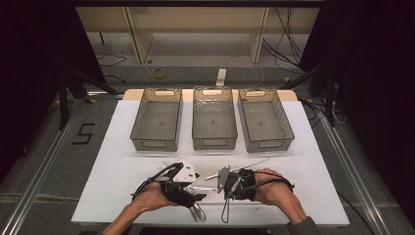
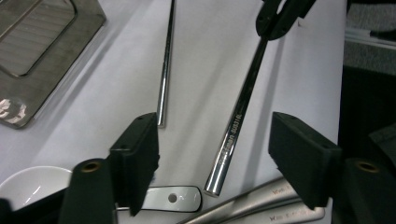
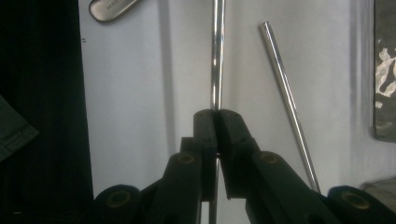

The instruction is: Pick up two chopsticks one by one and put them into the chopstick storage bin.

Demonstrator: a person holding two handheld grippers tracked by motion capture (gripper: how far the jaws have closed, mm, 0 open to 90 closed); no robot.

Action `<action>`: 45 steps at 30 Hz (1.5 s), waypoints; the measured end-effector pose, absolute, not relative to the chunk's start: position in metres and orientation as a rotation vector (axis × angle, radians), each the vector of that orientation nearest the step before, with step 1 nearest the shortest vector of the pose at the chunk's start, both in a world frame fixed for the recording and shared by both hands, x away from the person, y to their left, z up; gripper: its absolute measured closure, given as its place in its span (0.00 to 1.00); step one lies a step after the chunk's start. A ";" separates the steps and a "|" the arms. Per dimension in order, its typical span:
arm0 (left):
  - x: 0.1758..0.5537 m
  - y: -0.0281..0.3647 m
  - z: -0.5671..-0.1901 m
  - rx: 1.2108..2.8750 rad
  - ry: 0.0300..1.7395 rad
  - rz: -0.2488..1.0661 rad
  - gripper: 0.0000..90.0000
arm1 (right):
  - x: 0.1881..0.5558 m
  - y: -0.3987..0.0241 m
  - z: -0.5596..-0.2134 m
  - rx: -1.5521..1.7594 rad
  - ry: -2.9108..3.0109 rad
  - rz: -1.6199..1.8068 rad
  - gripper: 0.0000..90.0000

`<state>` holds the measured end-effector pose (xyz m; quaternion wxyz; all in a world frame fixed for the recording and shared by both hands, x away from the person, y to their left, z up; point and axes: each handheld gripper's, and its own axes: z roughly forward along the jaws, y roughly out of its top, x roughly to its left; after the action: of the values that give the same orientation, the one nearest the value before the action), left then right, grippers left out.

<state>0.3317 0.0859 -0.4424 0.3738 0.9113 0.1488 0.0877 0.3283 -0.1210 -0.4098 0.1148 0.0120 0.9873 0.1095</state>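
Between your left gripper's (image 2: 212, 161) parted pads, touching neither, lies the engraved end of a steel rod (image 2: 236, 126); its lettering is too blurred to read. Your right gripper (image 3: 215, 114) clamps that rod farther along. A second rod (image 3: 287, 100) lies beside it on the white mat (image 1: 313, 161), near three trays (image 1: 214, 122).

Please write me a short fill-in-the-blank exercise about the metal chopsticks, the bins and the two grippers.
1. The right gripper is shut on one shiny metal ____.
2. At the far side of the white table stand ____ clear plastic bins in a row.
3. The left gripper has its jaws ____, with the held chopstick lying between them.
4. All the bins are ____.

Missing words: chopstick; three; open; empty
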 end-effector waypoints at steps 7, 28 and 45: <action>0.328 0.084 -0.443 2.368 0.290 0.228 0.56 | 0.323 -0.115 -0.409 -0.001 2.894 0.324 0.96; 0.319 0.078 -0.446 2.433 0.109 0.167 0.91 | 0.318 -0.110 -0.413 -0.098 2.910 0.296 0.96; 0.328 0.099 -0.438 2.394 0.271 0.273 0.92 | 0.329 -0.138 -0.381 0.254 2.747 0.682 0.50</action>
<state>0.3283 0.0990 -0.4378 0.3507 0.9246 0.1046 0.1055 0.3289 -0.1385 -0.3810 0.1491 0.0885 0.9558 0.2374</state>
